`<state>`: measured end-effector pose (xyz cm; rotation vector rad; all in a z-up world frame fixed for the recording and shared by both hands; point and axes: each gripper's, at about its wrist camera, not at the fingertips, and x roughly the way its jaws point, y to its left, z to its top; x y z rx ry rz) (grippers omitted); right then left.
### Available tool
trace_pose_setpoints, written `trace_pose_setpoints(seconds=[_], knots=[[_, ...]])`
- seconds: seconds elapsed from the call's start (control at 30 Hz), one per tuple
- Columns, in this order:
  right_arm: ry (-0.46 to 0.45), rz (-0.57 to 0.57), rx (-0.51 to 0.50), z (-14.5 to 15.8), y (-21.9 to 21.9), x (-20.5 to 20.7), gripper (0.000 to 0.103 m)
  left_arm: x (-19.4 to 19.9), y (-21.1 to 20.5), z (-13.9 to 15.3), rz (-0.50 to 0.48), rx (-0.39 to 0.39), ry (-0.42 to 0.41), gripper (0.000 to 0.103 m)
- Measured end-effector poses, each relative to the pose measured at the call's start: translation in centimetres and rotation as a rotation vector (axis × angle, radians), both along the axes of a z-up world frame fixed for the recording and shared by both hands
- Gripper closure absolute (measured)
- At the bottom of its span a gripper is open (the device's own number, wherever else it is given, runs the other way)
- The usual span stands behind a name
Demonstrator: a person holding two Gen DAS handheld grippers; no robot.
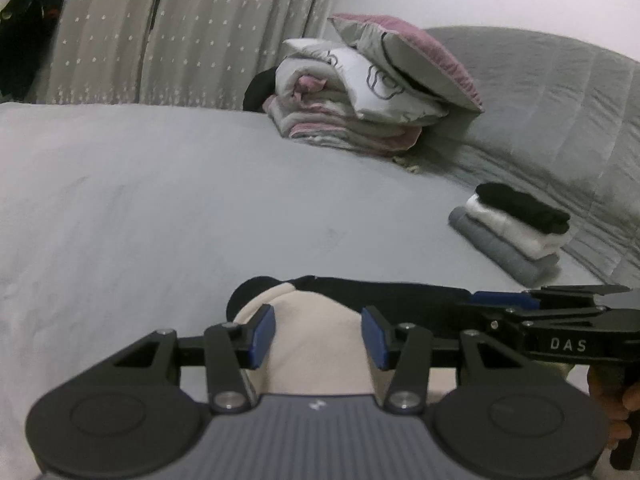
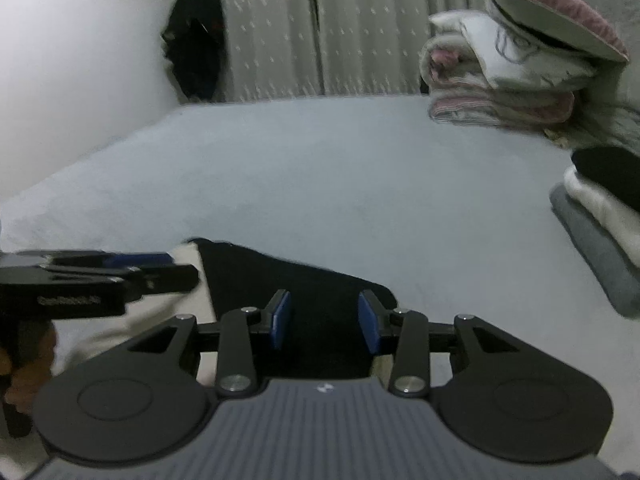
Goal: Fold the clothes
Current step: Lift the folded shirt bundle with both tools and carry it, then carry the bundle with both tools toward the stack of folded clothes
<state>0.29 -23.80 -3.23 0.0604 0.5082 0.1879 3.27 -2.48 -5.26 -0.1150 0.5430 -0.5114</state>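
A cream and black garment lies on the grey bed sheet at the near edge. My left gripper stands open over its cream part, with the blue pads apart. In the right wrist view my right gripper is open above the garment's black part, and the cream part shows to the left. Each gripper appears in the other's view: the right gripper from the side on the right, the left gripper on the left. Nothing is pinched in either.
A stack of folded clothes, black on white on grey, sits at the right near a grey quilted headboard. Folded bedding with a pillow lies at the far side. Curtains hang behind. A hand holds the left gripper's handle.
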Motion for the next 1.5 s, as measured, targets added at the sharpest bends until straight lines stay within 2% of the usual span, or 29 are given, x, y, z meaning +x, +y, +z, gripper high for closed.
trace_pose_setpoints(seconds=[0.13, 0.23, 0.33, 0.57, 0.8, 0.97, 1.23, 1.5], knots=[[0.016, -0.013, -0.004, -0.4, -0.1, 0.3, 0.060, 0.5, 0.5, -0.5, 0.031, -0.047, 0.052, 0.048], [0.028, -0.023, -0.008, -0.7, -0.2, 0.5, 0.060, 0.2, 0.4, -0.2, 0.043, -0.046, 0.050, 0.047], [0.036, -0.031, -0.011, -0.9, -0.2, 0.6, 0.053, -0.2, 0.4, 0.3, 0.050, -0.045, 0.042, 0.044], [-0.009, -0.020, -0.012, 0.4, -0.2, -1.3, 0.050, -1.8, 1.6, 1.1, 0.080, -0.070, 0.032, 0.042], [-0.016, -0.003, -0.058, 0.0, -0.3, -2.2, 0.050, -3.8, 1.8, 1.0, 0.063, -0.027, 0.003, 0.041], [-0.008, 0.010, -0.062, -0.9, -1.5, -2.7, 0.045, -5.1, 1.3, 0.1, 0.024, 0.021, -0.015, 0.040], [-0.006, 0.051, -0.013, -1.3, -3.1, -3.5, 0.041, -6.0, 3.0, -0.5, -0.010, -0.062, 0.025, 0.039], [0.015, 0.068, 0.082, -0.2, -4.9, -4.4, 0.038, -6.4, 4.8, 0.2, -0.105, -0.090, 0.084, 0.038]])
